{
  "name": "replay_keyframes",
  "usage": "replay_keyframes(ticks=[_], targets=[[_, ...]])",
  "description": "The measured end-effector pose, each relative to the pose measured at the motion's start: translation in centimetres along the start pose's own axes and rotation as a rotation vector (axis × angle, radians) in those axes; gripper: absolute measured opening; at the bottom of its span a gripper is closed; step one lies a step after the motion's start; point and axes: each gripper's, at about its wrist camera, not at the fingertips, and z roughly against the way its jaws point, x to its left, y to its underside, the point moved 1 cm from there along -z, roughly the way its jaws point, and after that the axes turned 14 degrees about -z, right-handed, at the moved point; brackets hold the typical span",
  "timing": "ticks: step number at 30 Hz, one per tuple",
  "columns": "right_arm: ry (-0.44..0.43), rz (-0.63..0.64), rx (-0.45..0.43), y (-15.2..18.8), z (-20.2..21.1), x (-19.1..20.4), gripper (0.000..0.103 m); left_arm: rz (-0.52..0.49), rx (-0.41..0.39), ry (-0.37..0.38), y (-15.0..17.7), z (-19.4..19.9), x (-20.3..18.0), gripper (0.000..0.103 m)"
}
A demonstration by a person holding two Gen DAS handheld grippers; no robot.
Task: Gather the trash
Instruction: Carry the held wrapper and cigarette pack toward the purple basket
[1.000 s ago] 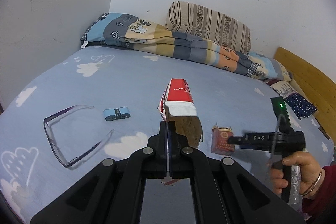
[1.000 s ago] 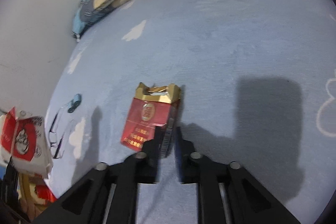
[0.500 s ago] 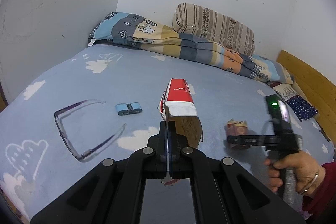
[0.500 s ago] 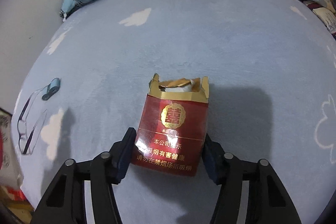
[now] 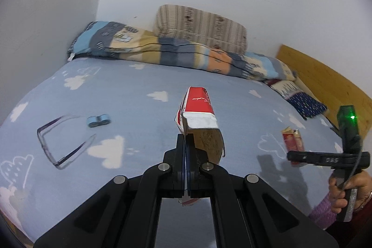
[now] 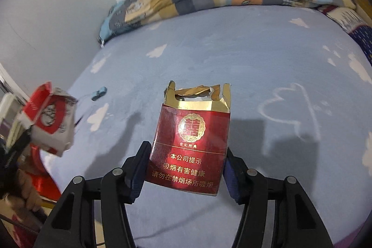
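The right gripper is clamped on a dark red cigarette pack, held up off the bed; gold double-happiness emblem, 世纪经典 under it, then the warning 吸烟有害健康. Its top is torn open, with gold foil and something white inside. The left gripper, jaws together, pinches a red and white carton with its flap open. Glasses lie at about 9 o'clock from it.

Glasses lie on the bed, quilt and pillow behind.
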Motion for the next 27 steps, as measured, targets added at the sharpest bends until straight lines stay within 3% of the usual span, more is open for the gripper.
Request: replay_keyframes(ticks=[7, 13, 22, 27], targets=[[-0.054, -0.096, -0.11, 2.2, 8.0, -4.8, 0.062, -0.101, 0.003, 0.05, -2.3, 1.8, -6.6, 0.0], [-0.049, -0.126, -0.191, 4.0, 11.7, -7.5, 0.062, -0.133, 0.017, 0.101, -2.2, 1.9, -12.9, 0.0], [-0.023, -0.111, -0.24, 5.7, 13.2, -9.3, 0.062, -0.092, 0.075, 0.058, 0.1, 0.5, -19.4, 0.0], [-0.035, -0.098, -0.271, 6.1, 14.4, -9.6, 0.062, -0.136, 0.093, -0.009, 0.9, 0.1, -21.1, 0.0]])
